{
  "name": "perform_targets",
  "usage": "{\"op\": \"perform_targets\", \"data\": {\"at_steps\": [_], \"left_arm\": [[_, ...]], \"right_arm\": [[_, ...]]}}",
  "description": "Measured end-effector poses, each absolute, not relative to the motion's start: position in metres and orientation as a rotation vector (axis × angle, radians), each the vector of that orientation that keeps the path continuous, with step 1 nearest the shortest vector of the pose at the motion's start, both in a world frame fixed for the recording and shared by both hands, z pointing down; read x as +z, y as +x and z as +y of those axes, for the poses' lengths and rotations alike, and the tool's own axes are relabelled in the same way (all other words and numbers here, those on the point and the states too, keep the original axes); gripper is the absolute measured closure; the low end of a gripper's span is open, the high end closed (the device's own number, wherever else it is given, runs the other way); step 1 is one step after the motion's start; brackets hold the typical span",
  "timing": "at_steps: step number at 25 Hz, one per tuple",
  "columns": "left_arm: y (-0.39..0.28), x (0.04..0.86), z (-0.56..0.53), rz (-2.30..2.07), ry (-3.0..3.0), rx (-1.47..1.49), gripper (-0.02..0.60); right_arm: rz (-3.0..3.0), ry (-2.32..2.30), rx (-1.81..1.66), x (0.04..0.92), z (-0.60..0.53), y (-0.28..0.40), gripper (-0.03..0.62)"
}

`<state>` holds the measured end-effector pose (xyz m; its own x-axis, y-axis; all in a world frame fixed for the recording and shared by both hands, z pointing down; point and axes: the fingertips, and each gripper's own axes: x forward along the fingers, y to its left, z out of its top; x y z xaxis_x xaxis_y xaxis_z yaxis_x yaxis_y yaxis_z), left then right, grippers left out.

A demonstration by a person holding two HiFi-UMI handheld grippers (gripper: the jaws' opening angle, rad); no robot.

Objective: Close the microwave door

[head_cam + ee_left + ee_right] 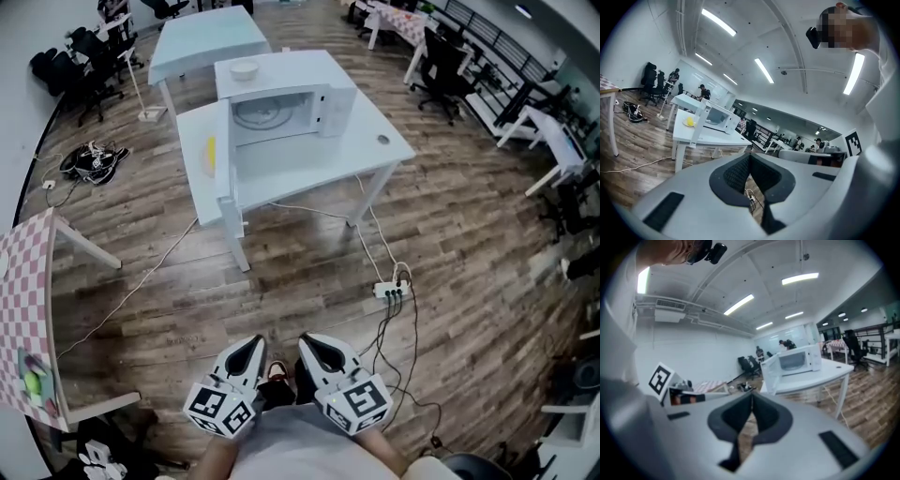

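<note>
Microwave (291, 108), a boxy white unit, sits on a smooth white counter (375, 141) at 12 o'clock in the room, well apart from both grippers. Its door (225, 155) is swung wide toward 9 o'clock. A pale round bowl (245, 68) rests on top. The floor (450, 244) is brown wood plank, with thin cables running to a power strip (391, 291). At 6 o'clock the left gripper (251, 349) and right gripper (314, 345) hang low, each with its grey jaws pressed together on nothing.

No readable text, labels, brands or numbers; only square coded markers on tongs cubes.
</note>
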<state>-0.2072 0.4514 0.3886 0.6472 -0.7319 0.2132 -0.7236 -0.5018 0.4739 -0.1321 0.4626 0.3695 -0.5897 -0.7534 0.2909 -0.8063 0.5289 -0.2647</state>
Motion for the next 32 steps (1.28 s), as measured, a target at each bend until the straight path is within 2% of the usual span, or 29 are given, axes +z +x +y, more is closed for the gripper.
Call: {"op": "perform_targets", "data": {"at_steps": [17, 32], "left_arm": [[-0.13, 0.362, 0.379, -1.123, 2.374, -0.021, 0.565], [-0.097, 0.338, 0.333, -1.278, 2.387, -0.054, 0.565]], "right_arm": [[-2.72, 1.293, 0.606, 0.352, 0.379, -0.069, 0.569], [-2.837, 1.163, 0.583, 0.341, 0.341, -0.027, 0.569]]}}
